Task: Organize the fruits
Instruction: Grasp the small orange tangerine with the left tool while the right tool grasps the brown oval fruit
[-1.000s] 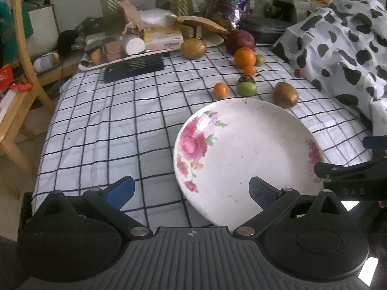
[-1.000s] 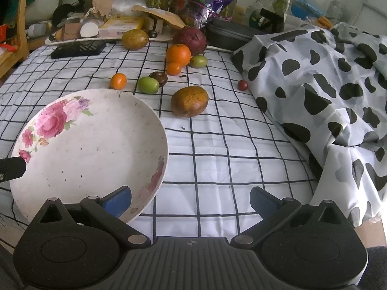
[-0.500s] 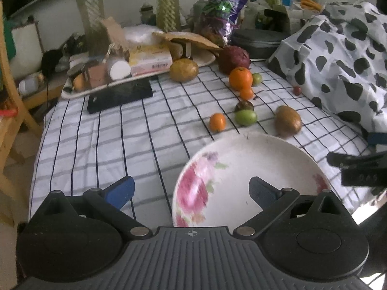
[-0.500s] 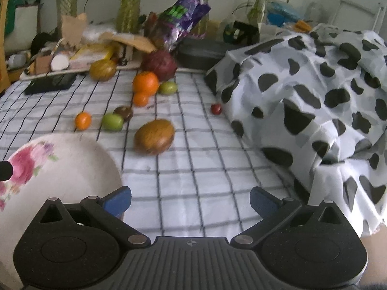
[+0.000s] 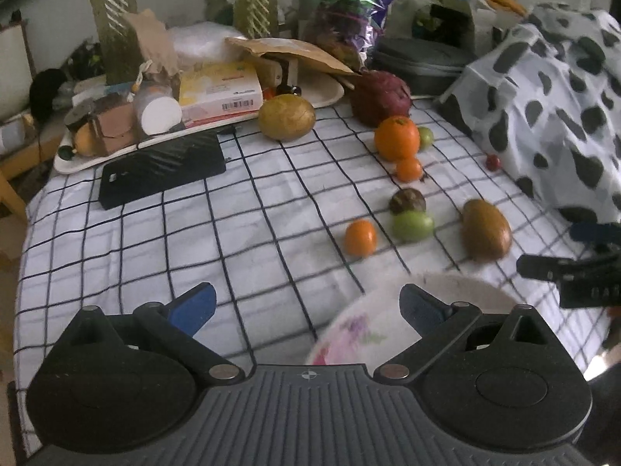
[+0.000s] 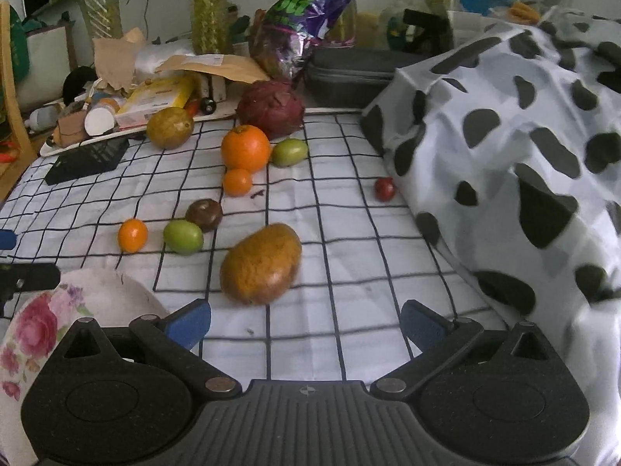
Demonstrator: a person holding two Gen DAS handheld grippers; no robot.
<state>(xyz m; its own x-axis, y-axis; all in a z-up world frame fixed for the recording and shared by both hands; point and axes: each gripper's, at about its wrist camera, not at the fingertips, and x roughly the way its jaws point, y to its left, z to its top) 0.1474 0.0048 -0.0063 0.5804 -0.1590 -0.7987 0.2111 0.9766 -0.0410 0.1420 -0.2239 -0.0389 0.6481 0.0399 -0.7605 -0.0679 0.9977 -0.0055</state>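
Two hand-held grippers point across a table covered in a white cloth with a black grid.

The left gripper has its blue-tipped fingers spread wide apart, with nothing between them. Under the right-hand finger lies the rim of a white plate with pink flowers, and no fruit shows on the part of it in view. Beyond the fingers, slightly to the right, sit a small orange fruit, a green fruit touching a dark brown fruit behind it, and a brown oval fruit. Further out are a large orange with a smaller orange fruit just in front of it, a yellowish round fruit and a dark red fruit. Ahead on the left, a black flat object lies beside a cluttered tray.

The right gripper also has its fingers wide apart and empty. The brown oval fruit lies just beyond them, close to the left finger. The plate sits to the left of the left finger. A tiny red fruit lies further ahead, next to a cow-patterned cloth heaped on the right. The left gripper's tip shows at the far left edge.
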